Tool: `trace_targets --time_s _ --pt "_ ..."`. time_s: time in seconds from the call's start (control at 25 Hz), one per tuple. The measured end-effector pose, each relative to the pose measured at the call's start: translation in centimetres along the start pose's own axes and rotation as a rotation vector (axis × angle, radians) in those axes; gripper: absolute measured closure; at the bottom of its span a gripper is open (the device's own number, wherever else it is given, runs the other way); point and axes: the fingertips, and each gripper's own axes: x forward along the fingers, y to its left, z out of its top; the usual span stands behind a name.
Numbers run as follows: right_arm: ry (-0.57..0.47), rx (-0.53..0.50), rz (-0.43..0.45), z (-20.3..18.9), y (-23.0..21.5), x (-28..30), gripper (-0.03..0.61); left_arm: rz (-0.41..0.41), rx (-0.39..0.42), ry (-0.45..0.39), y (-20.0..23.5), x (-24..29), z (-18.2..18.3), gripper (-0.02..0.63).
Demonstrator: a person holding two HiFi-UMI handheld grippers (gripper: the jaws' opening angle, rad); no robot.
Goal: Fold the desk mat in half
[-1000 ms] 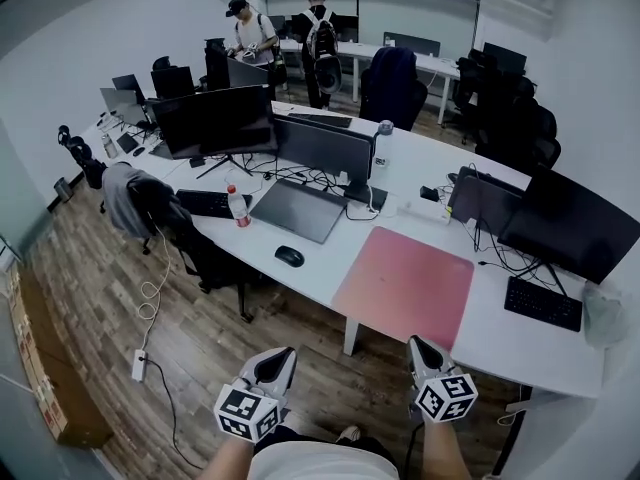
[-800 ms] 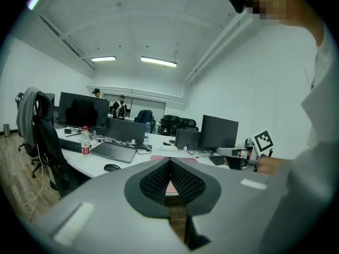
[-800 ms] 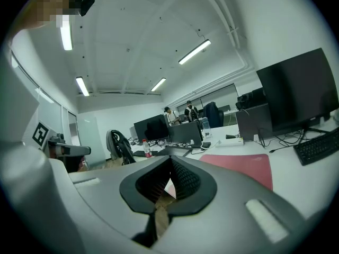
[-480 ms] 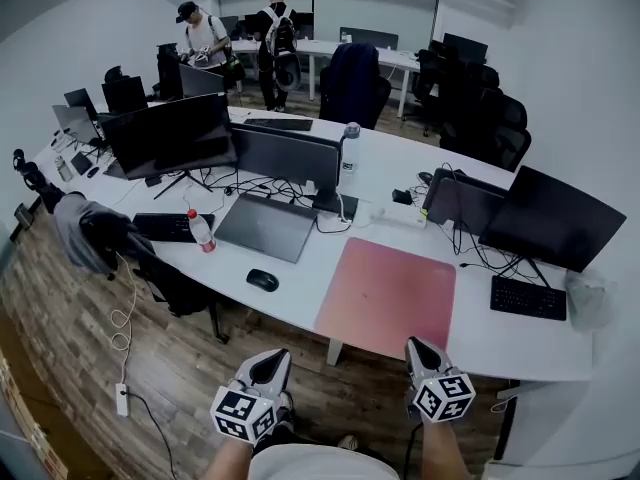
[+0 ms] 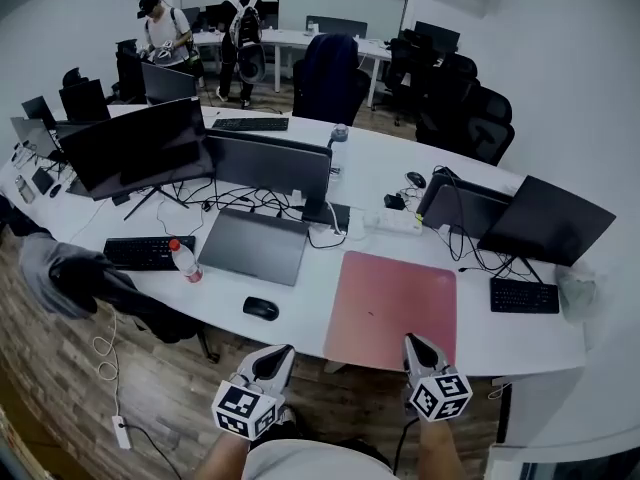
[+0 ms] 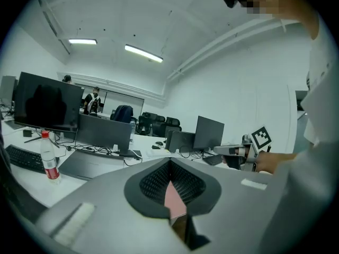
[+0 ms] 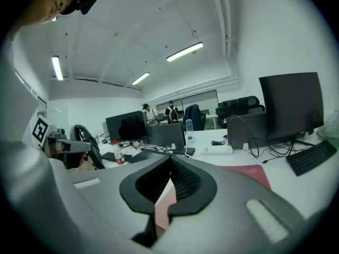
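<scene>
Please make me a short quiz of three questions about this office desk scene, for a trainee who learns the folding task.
1. True or false: the desk mat is already folded in half.
2. In the head view, what lies on the desk left of the mat? A. a mouse B. scissors C. a cup
3. Fill in: the left gripper and the right gripper, jaws shut, hold ____.
Key: 1 false, it lies flat; 2 A; 3 nothing.

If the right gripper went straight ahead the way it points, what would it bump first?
Probably the pink desk mat, at its near edge; the right gripper points at it, though height is unclear.
</scene>
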Motion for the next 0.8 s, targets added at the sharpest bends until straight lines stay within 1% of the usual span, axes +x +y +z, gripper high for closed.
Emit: trace_targets --time_s 0.2,0.44,0.56,0.68,0.8 --pt "0.028 -0.011 -0.051 -0.5 1.3 2.1 0.561 -0.062 0.006 0.013 3.0 1.5 0.5 0.614" --pt "0.072 -0.019 -0.077 -2.1 2.4 3.7 0.561 -0.093 0.006 0.043 5.4 3.1 0.0 0.614" --pt "0.117 -0.034 -0.079 -3.2 2.2 4.8 0.561 -0.084 0.002 0.048 5.9 3.6 -0.1 0.614" --pt "0.199 -0.072 -0.098 -4.7 1.6 6.1 0.561 -0.067 -0.017 0.059 6.1 3.8 -0.8 0.614" --pt "0.255 -0.058 -0.087 -6.3 1.1 6.8 0.506 -0.053 -0.027 0.076 5.7 3.7 -1.7 0.614"
